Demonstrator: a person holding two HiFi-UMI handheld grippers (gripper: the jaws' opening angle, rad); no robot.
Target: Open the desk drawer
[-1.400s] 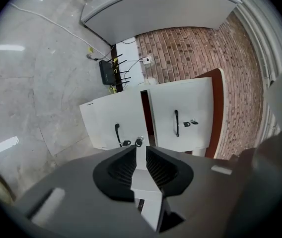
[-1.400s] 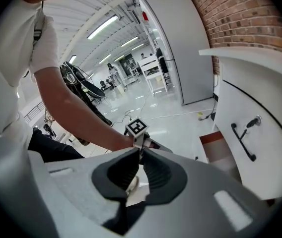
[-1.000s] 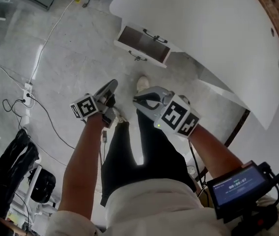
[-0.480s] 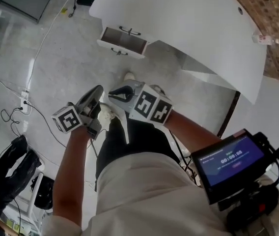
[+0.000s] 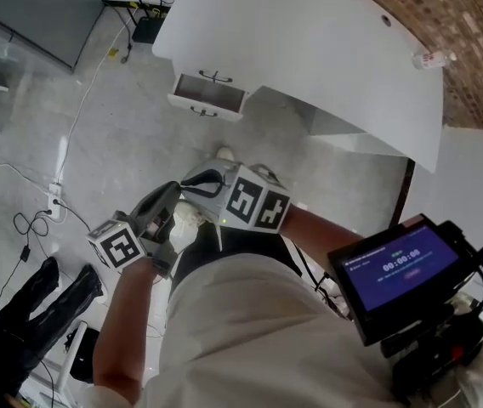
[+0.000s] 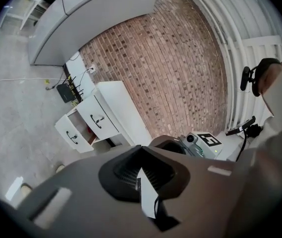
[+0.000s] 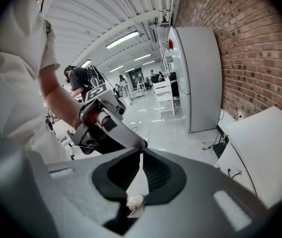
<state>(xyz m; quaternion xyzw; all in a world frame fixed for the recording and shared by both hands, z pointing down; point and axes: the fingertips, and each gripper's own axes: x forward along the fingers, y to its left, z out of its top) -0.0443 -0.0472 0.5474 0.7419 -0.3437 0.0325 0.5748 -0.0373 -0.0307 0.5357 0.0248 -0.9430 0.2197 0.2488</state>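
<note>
The white desk (image 5: 326, 49) stands ahead, its drawer unit at the near left corner. One white drawer (image 5: 209, 96) is pulled out and shows its inside; in the left gripper view it is the lower drawer (image 6: 73, 133), below a closed upper drawer (image 6: 100, 119). Both grippers hang in the air close to my body, well short of the desk. My left gripper (image 5: 170, 192) is shut and holds nothing, its jaw tips meeting (image 6: 141, 148). My right gripper (image 5: 192, 179) is beside it, also shut and empty (image 7: 141, 151). The left gripper (image 7: 101, 120) shows in the right gripper view.
Cables and a power strip (image 5: 53, 201) lie on the grey floor at left. Dark bags (image 5: 29, 313) sit at the bottom left. A device with a blue screen (image 5: 399, 266) hangs at my right. A brick wall (image 5: 454, 24) backs the desk; a small bottle (image 5: 433, 58) lies on it.
Both grippers have risen and come nearer my body, lower in the head view. The desk and open drawer sit higher and smaller in the picture. Both jaws stayed shut.
</note>
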